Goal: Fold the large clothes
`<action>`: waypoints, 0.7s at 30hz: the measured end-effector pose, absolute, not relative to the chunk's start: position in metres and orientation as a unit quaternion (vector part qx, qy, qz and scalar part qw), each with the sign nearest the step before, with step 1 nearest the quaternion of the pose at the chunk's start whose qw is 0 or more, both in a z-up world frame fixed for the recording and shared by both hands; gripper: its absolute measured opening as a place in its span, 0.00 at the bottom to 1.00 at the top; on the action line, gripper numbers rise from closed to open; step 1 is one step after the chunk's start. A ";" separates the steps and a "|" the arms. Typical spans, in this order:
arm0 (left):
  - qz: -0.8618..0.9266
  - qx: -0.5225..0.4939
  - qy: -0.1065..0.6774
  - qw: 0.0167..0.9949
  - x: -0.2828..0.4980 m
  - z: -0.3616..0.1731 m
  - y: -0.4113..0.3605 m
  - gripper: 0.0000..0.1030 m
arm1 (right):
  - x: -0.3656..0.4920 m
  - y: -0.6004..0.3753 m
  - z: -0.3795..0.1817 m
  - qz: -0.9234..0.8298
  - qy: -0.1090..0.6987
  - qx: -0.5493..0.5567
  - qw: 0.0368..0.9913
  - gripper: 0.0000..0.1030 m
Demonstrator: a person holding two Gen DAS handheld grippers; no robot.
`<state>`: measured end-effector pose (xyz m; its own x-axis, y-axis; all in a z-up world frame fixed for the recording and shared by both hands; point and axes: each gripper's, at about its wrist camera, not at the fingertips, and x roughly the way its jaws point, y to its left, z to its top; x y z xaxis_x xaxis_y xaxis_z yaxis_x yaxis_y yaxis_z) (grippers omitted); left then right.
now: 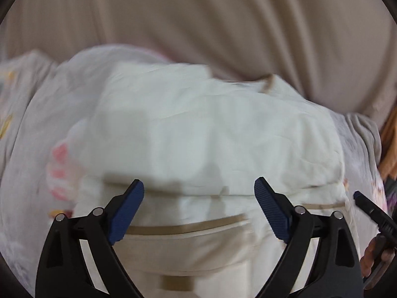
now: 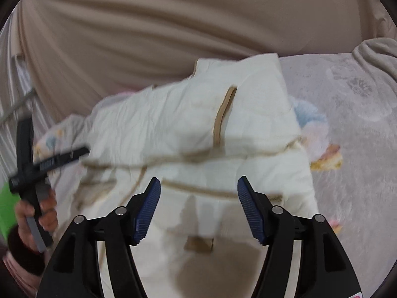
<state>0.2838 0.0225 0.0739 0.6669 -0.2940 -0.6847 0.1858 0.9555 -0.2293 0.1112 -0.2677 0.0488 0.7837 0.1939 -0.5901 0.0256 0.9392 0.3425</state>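
A cream garment (image 1: 198, 129) with tan trim is seen lying in a loose, partly folded heap on a pale patterned bedcover (image 1: 32, 114), ahead of and beneath both sets of fingers.

If the layers are not pinned, the bulky folds could be expected to spring apart, since the padded cloth looks stiff and is stacked unevenly. A tan-edged flap just ahead of the fingers could be caught alone at the next grasp, so that only the top layer would be dragged and the fold undone. The two tools are near each other, and a collision could be caused by a careless sweep.

The left gripper (image 1: 199, 200) is held wide open above the near edge of the garment; nothing is gripped between its blue pads (image 1: 127, 211), and contact with the cloth cannot be confirmed through the blur. The right gripper (image 2: 198, 200) is held moderately open over the tan-trimmed fold, with its pads (image 2: 249, 211) empty and the cloth apparently just below them.
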 end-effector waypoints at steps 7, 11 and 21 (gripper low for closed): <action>-0.104 -0.253 0.431 0.860 0.317 0.037 0.119 0.84 | 0.190 -0.296 0.041 0.046 0.375 0.243 0.894 0.64; -0.086 -0.275 0.429 0.856 0.340 0.035 0.125 0.63 | 0.216 -0.281 0.046 0.054 0.385 0.226 0.893 0.06; -0.051 -0.167 0.415 0.893 0.357 0.026 0.086 0.59 | 0.215 -0.294 0.098 0.004 0.287 0.152 0.946 0.04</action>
<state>0.3565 0.0864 0.0258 0.6511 -0.2299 -0.7234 -0.0473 0.9389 -0.3410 0.2150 -0.2941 0.0975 0.8347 0.0958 -0.5423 0.0792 0.9536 0.2904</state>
